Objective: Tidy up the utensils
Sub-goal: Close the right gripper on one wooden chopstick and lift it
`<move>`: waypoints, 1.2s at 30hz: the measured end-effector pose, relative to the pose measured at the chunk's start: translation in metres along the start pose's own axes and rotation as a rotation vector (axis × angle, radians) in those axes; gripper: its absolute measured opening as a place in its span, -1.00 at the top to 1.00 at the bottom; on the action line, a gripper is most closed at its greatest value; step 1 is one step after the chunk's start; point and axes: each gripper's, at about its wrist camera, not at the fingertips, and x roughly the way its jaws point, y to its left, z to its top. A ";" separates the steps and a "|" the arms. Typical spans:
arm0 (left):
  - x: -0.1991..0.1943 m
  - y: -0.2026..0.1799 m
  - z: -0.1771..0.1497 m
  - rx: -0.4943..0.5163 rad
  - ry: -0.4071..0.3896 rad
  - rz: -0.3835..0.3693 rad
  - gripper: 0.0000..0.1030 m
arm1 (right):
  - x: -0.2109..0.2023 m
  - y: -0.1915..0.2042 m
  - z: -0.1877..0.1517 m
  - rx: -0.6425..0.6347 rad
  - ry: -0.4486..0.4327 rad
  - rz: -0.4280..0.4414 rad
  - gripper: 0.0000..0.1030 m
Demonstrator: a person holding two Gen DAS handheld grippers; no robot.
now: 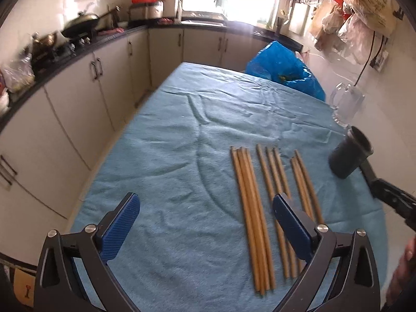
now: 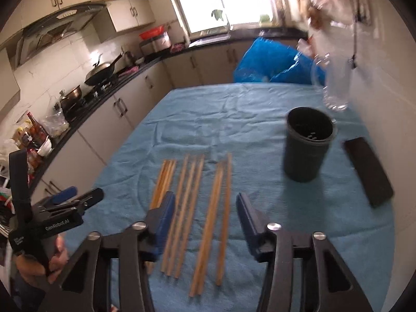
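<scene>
On blue cloth (image 1: 169,156): chopsticks (image 1: 253,215) in rows | dark cup (image 2: 308,144) upright beside | left gripper (image 1: 205,223) spread, empty | right gripper (image 2: 205,223) spread, empty

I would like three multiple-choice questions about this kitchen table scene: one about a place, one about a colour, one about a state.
1. Where does the dark cup stand relative to the chopsticks?
A. To their right, apart from them
B. On top of them
C. To their left, at the table edge

2. What colour is the cloth under the chopsticks?
A. Red
B. Light blue
C. White

3. In what state is the right claw?
A. Shut on the cup
B. Shut on a chopstick
C. Open, gripping nothing

Answers:
1. A, since the right wrist view shows the cup upright on the cloth to the right, with a bare gap between.
2. B, since both views show a light blue cloth over the table.
3. C, since its blue pads are spread apart above the chopsticks.
</scene>
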 end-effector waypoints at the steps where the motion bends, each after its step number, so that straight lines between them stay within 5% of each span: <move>1: 0.004 -0.001 0.004 0.001 0.016 -0.010 -0.76 | 0.008 0.003 0.008 -0.004 0.024 0.018 0.09; 13: 0.074 0.001 0.038 -0.067 0.215 -0.109 0.09 | 0.125 0.009 0.052 0.048 0.295 0.096 0.57; 24: 0.115 -0.010 0.052 -0.072 0.281 -0.114 0.14 | 0.185 0.004 0.064 0.062 0.356 0.030 0.65; 29: 0.132 -0.015 0.053 -0.066 0.312 -0.103 0.37 | 0.198 0.003 0.065 0.056 0.374 0.026 0.65; 36: 0.149 -0.020 0.054 -0.058 0.325 -0.086 0.43 | 0.209 0.003 0.064 0.041 0.389 0.011 0.65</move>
